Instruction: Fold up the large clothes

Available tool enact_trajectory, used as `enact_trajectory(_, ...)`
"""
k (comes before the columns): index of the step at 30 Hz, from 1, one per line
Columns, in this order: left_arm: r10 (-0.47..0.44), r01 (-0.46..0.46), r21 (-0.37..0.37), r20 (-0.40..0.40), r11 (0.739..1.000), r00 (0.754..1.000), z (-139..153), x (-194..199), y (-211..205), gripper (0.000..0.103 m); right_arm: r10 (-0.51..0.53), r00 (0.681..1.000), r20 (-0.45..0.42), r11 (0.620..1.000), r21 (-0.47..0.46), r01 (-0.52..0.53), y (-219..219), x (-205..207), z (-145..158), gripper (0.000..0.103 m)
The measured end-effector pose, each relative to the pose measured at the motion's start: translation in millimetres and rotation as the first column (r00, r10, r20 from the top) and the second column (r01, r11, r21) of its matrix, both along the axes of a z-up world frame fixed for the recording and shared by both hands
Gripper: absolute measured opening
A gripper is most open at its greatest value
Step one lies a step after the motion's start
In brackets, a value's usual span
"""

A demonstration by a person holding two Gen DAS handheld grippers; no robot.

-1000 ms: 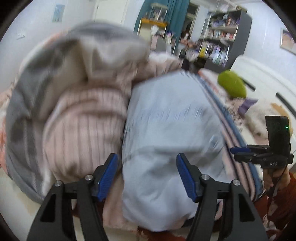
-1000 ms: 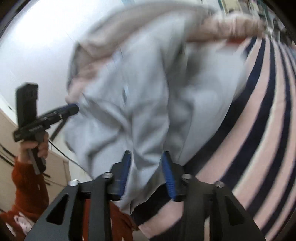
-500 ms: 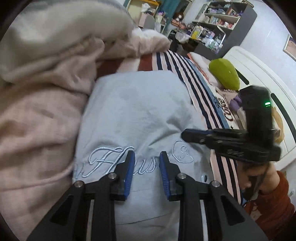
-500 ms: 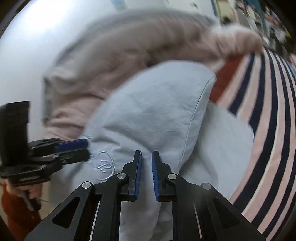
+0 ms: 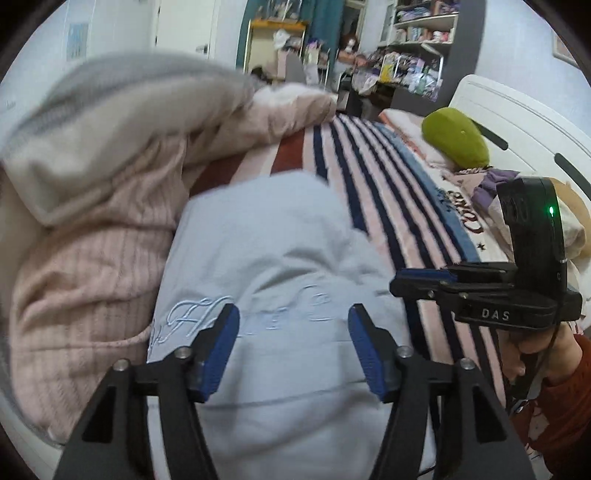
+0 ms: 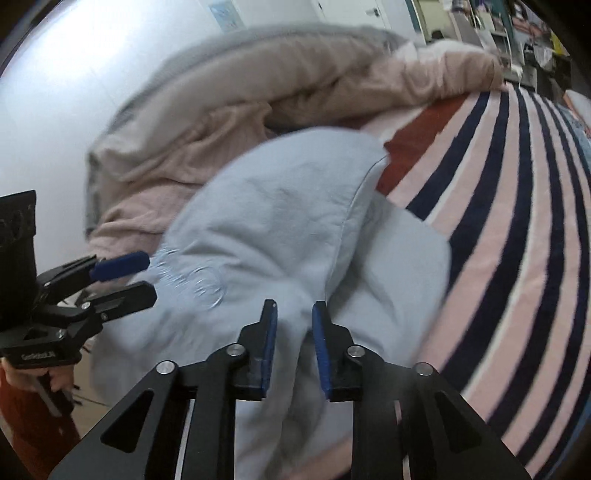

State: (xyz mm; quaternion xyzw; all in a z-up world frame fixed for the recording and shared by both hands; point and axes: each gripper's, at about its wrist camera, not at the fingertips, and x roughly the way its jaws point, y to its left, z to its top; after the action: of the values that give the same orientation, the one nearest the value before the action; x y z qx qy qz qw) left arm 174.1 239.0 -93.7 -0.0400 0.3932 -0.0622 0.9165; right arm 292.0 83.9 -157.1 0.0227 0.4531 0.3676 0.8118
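Pale blue garment (image 5: 280, 258) (white script stitched across it), folded on the striped bedspread (image 5: 373, 184), pink blanket (image 5: 92, 280) heaped at its left. Left gripper (image 5: 291, 347) just reopened, wide above it, gripping nothing. Right gripper (image 6: 293, 343) just parted slightly, nothing pinched.

A bed (image 5: 373, 192) with striped bedding fills the room's middle, its white headboard (image 5: 517, 125) at the right. Beyond it stand cluttered grey shelves (image 5: 417, 48), a teal curtain (image 5: 325, 14) and a white door (image 5: 184, 26). The walls are pale.
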Motion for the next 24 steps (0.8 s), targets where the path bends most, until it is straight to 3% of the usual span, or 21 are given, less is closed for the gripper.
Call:
enact_trajectory(4, -0.019, 0.015, 0.061, 0.068, 0.998, 0.998, 30, -26, -37, 0.070, -0.003, 0.998, 0.062, 1.000, 0.028, 0.002, -38, -32, 21, 0.026)
enact_trajectory(9, -0.046, 0.029, 0.101, 0.169, 0.994, 0.985, 65, -64, -89, 0.073, -0.068, 0.991, 0.120, 0.997, 0.048, 0.062, -98, -74, 42, 0.039)
enact_trajectory(11, -0.068, 0.042, 0.119, 0.219, 0.992, 0.973, 77, -81, -114, 0.080, -0.102, 0.982, 0.160, 0.994, 0.046, 0.096, -125, -96, 52, 0.044)
enact_trajectory(13, -0.080, 0.044, 0.143, 0.259, 0.989, 0.962, 87, -96, -139, 0.081, -0.145, 0.963, 0.228, 0.989, 0.032, 0.141, -154, -122, 64, 0.049)
enact_trajectory(18, -0.037, -0.024, 0.139, 0.420, 0.990, 0.907, 100, -138, -187, 0.095, -0.218, 0.891, 0.398, 0.971, -0.001, 0.238, -208, -189, 95, 0.063)
enact_trajectory(20, 0.006, -0.065, 0.111, 0.465, 0.992, 0.886, 100, -153, -203, 0.096, -0.231, 0.850, 0.473, 0.964, -0.007, 0.266, -221, -221, 107, 0.076)
enact_trajectory(24, 0.069, -0.116, 0.057, 0.526, 0.992, 0.848, 96, -175, -219, 0.100, -0.305, 0.756, 0.579, 0.936, 0.037, 0.350, -244, -278, 123, 0.092)
